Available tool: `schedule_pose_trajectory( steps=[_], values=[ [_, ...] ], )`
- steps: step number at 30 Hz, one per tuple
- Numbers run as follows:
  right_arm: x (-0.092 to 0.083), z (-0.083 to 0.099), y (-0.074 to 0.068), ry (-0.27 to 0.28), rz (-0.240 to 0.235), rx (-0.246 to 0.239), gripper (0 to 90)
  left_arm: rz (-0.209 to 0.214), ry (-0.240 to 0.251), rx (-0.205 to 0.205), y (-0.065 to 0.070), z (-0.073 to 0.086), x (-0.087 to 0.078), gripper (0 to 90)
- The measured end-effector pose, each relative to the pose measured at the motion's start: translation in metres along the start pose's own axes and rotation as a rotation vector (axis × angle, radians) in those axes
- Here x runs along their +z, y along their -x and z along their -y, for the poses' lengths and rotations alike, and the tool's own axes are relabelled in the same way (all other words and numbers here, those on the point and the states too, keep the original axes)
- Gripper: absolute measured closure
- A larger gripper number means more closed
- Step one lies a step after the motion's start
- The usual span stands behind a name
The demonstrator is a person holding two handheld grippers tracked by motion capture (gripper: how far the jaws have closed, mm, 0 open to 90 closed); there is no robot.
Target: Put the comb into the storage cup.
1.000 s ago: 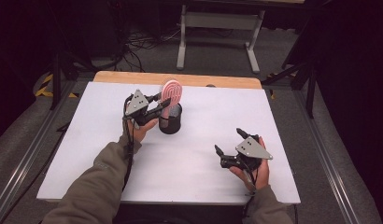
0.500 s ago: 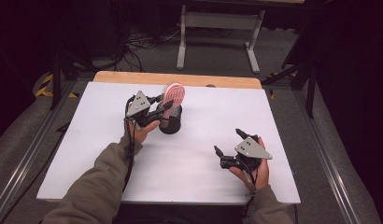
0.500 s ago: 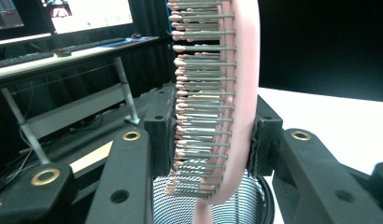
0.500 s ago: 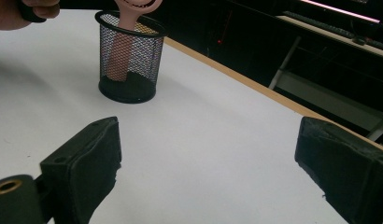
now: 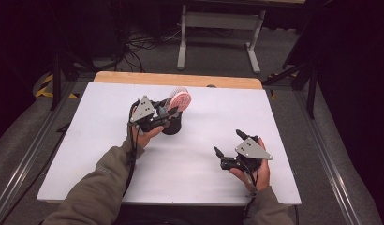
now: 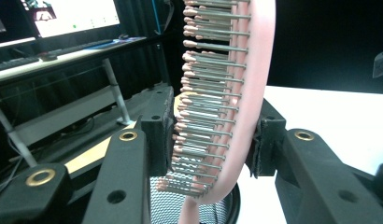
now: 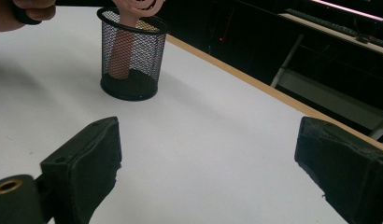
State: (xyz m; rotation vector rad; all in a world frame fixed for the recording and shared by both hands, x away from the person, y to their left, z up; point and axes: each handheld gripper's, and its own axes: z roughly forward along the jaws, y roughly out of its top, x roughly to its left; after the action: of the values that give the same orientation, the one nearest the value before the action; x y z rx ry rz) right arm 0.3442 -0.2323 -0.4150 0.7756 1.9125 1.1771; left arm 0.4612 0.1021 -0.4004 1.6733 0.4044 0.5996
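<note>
A black mesh cup [image 5: 173, 125] stands on the white table [image 5: 87, 140], a little toward the far wooden edge [image 5: 134, 78] and left of the middle; everything else is placed from it here. A pink hairbrush [image 5: 179, 100] stands in the cup, handle down inside the mesh and head up above the rim, tilted slightly away from the person.

The left gripper [image 5: 166, 112] sits just at the cup's left side, level with its rim, and its jaws are clamped on the brush head: in the left gripper view one black pad presses on the bristle tips [image 6: 199, 107] and the other on the smooth pink back [image 6: 252, 93], with the cup's rim [image 6: 229, 212] directly below. The left hand [image 5: 144, 133] holding it rests near the cup on the person's side.

The right gripper [image 5: 230, 152] lies well apart from the cup, toward the near right corner of the table, held in the right hand [image 5: 255, 171]. Its jaws are spread wide with nothing between them; in the right gripper view the cup [image 7: 130, 60] and the brush handle [image 7: 122, 51] inside it show far off between the two pads.

Compared with a second ago, the left gripper and the brush head have shifted very little, the brush staying in the cup and the grip unchanged. The right gripper has kept its place and its wide spread.
</note>
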Motion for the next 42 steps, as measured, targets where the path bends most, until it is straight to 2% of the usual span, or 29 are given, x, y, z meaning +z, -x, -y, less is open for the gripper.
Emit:
schedule_pose_trajectory(
  steps=[1, 5, 12, 19, 26, 30, 32, 42],
  values=[
    [0.0, 0.0, 0.0, 0.0, 0.0, 0.0, 7.7, 0.015, 0.001, -0.002, 0.002, 0.001, -0.001, 59.3],
    [0.0, 0.0, -0.001, 0.0, 0.002, -0.001, 7.6, 0.022, -0.009, 0.023, 0.005, 0.002, -0.004, 58.7],
    [0.0, 0.0, 0.0, 0.0, 0.004, 0.003, 7.6, 0.032, -0.002, 0.022, 0.009, 0.005, -0.009, 57.9],
    [0.0, 0.0, 0.0, 0.004, 0.013, 0.007, 7.6, 0.015, -0.011, 0.05, 0.014, 0.006, -0.013, 57.4],
    [-0.001, 0.0, -0.001, 0.002, 0.009, 0.002, 7.6, 0.007, -0.044, 0.085, 0.018, 0.008, -0.021, 57.1],
    [0.0, -0.001, -0.001, 0.0, 0.007, 0.001, 7.6, -0.01, -0.048, 0.088, 0.016, 0.008, -0.024, 56.1],
    [0.0, -0.001, -0.001, -0.001, 0.012, 0.004, 7.6, -0.017, -0.039, 0.076, 0.016, 0.009, -0.024, 56.1],
    [0.0, 0.0, -0.001, -0.002, 0.01, 0.002, 7.6, -0.025, -0.042, 0.088, 0.016, 0.007, -0.024, 52.3]
  ],
)
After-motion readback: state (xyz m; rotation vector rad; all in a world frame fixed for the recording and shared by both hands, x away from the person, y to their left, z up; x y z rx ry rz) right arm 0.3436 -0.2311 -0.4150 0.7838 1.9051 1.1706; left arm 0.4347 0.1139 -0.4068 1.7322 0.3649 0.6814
